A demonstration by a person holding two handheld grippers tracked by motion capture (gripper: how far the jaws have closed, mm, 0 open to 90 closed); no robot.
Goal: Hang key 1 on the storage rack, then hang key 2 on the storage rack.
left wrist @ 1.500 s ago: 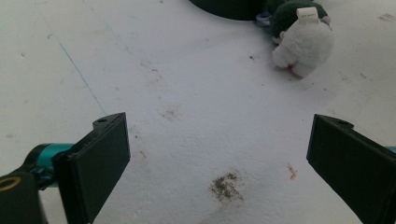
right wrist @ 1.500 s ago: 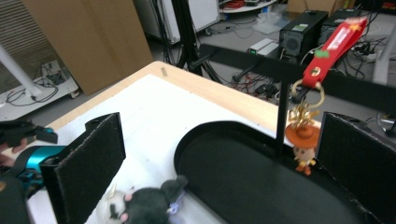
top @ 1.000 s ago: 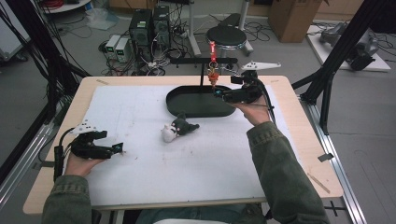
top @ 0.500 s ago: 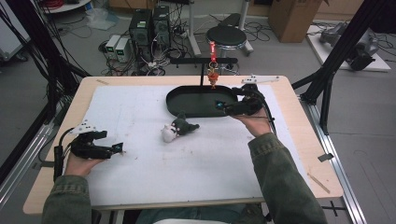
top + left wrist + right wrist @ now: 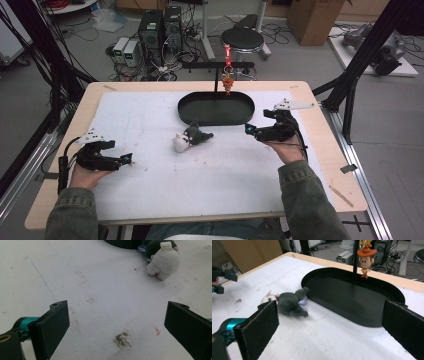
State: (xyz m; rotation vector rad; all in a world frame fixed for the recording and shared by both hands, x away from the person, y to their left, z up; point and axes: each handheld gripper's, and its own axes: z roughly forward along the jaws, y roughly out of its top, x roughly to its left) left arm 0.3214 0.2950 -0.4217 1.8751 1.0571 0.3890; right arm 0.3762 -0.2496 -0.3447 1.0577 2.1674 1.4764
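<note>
A small grey plush (image 5: pixel 198 135) lies on the white mat (image 5: pixel 150 115), touching a white plush (image 5: pixel 179 143) at its left. Behind them sits a black oval tray (image 5: pixel 192 112). A little cowboy figure (image 5: pixel 228 81) hangs from a black stand over the tray's far rim. My right gripper (image 5: pixel 248 129) is open, just right of the tray's near corner, pointing left at the grey plush (image 5: pixel 290 304) with tray (image 5: pixel 352 293) and figure (image 5: pixel 366 257) beyond. My left gripper (image 5: pixel 127 159) rests open at the mat's near left; the white plush (image 5: pixel 163 262) lies ahead of it.
The stand's crossbar (image 5: pixel 217 65) spans above the tray's far side. Table edges of bare wood (image 5: pixel 325 150) frame the mat. Computers, a stool (image 5: pixel 242 37) and cables are on the floor behind. In the right gripper view, the left gripper (image 5: pixel 223 277) shows far off.
My right gripper has drawn back from over the tray's right end toward the near side, and now sits low over the mat. The left gripper and both plush toys have not moved.
</note>
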